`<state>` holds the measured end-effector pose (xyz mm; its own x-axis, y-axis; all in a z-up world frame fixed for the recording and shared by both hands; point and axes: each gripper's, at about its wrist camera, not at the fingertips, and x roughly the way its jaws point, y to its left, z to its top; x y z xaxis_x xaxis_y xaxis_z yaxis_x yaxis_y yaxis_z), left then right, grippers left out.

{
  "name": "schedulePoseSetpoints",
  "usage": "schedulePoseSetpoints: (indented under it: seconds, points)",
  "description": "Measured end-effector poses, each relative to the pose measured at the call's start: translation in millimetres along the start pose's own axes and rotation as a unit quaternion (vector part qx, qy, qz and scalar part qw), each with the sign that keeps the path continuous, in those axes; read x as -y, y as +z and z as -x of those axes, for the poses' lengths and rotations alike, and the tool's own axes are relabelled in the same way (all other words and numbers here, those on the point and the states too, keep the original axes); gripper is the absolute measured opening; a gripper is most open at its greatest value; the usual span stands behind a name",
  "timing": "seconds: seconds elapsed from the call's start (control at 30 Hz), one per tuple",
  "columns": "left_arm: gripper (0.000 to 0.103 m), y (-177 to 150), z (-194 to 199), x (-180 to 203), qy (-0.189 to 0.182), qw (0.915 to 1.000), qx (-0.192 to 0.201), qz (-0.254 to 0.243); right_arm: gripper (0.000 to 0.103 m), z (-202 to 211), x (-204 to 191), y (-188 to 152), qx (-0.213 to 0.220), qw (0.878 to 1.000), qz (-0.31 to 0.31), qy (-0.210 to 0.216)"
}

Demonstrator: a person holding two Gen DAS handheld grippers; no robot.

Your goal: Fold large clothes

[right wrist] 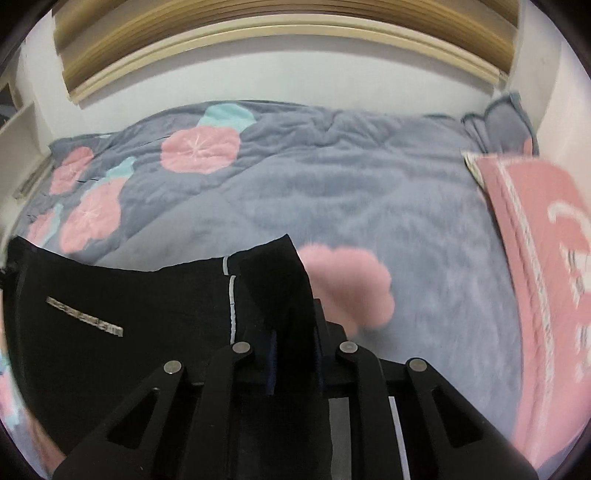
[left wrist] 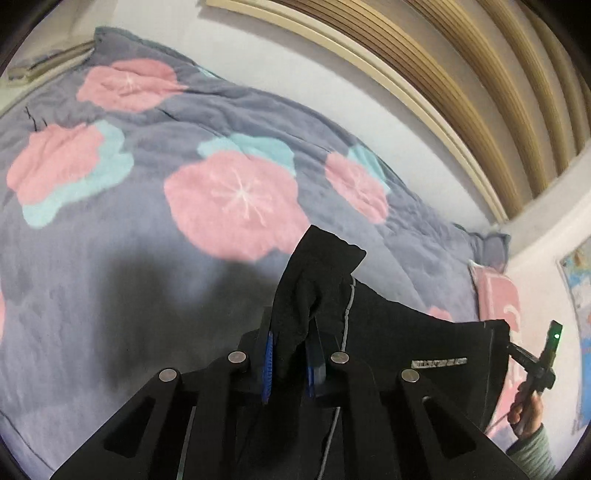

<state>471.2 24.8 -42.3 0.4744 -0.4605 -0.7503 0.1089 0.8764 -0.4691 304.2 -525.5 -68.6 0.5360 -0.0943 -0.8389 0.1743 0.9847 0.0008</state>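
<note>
The left tongs (left wrist: 290,363), black with blue pads, are pressed together on a bunched corner of a large black fabric garment (left wrist: 391,343) with thin grey piping and a small silver label strip. The corner pokes up between the fingers in a peak. In the left wrist view the garment's top edge stretches away to the right, where the right tongs (left wrist: 511,349) hold its other corner; a hand (left wrist: 526,410) in a striped grey-green cuff grips that tool's handle.

In the right wrist view the right tongs (right wrist: 293,356) are likewise pinching a fold of the same black garment (right wrist: 110,317), which rises between the pads and spreads off to the left, the silver label showing on its front.

The garment hangs between the two tools, above a bed covered by a grey-blue quilt (left wrist: 147,258) printed with big pink flowers and turquoise leaves. Its dark shadow falls on the quilt. A pink cloth with white lettering (right wrist: 535,240) lies at the quilt's right end. Behind the bed runs a white wall with a cream and tan wooden frame (right wrist: 258,33) above it.
</note>
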Motion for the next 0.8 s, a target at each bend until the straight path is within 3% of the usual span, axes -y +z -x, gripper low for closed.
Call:
schedulePoseSetpoints:
  seconds: [0.1, 0.2, 0.33, 0.47, 0.57, 0.63, 0.7, 0.8]
  points:
    - [0.013, 2.4, -41.2, -6.2, 0.046, 0.9983, -0.031, 0.015, 0.018, -46.9, -0.8, 7.6, -0.036, 0.999, -0.018, -0.013]
    - [0.014, -11.6, -93.0, -20.4, 0.092, 0.992, -0.083, 0.022, 0.018, -109.9, 1.5, -7.0, -0.11, 0.993, -0.034, -0.011]
    - [0.028, -30.9, -125.9, -25.4, 0.116, 0.9853, -0.125, 0.011, 0.02, -140.9, -4.0, -29.4, -0.159, 0.986, -0.039, 0.007]
    - [0.028, -21.2, -106.2, -22.6, 0.082, 0.9886, -0.126, 0.006, 0.033, -127.3, -0.6, -29.2, -0.161, 0.986, -0.044, 0.008]
    - [0.029, -12.9, -75.0, -22.8, 0.055, 0.991, -0.122, 0.012, 0.034, -88.8, 6.8, -23.9, -0.135, 0.989, -0.061, 0.022]
    - [0.029, -10.3, -45.2, -17.0, 0.055, 0.9928, -0.107, 0.002, 0.047, -53.6, 7.5, -24.0, -0.107, 0.991, -0.066, 0.035]
    - [0.031, -12.1, -18.5, -3.6, 0.05, 0.9947, -0.089, -0.014, 0.068, -18.9, 3.5, -28.9, -0.077, 0.993, -0.066, 0.052]
    - [0.045, -29.2, 15.9, 30.5, 0.025, 0.9958, -0.073, -0.049, 0.074, 25.8, -19.2, -41.8, -0.05, 0.994, -0.046, 0.089]
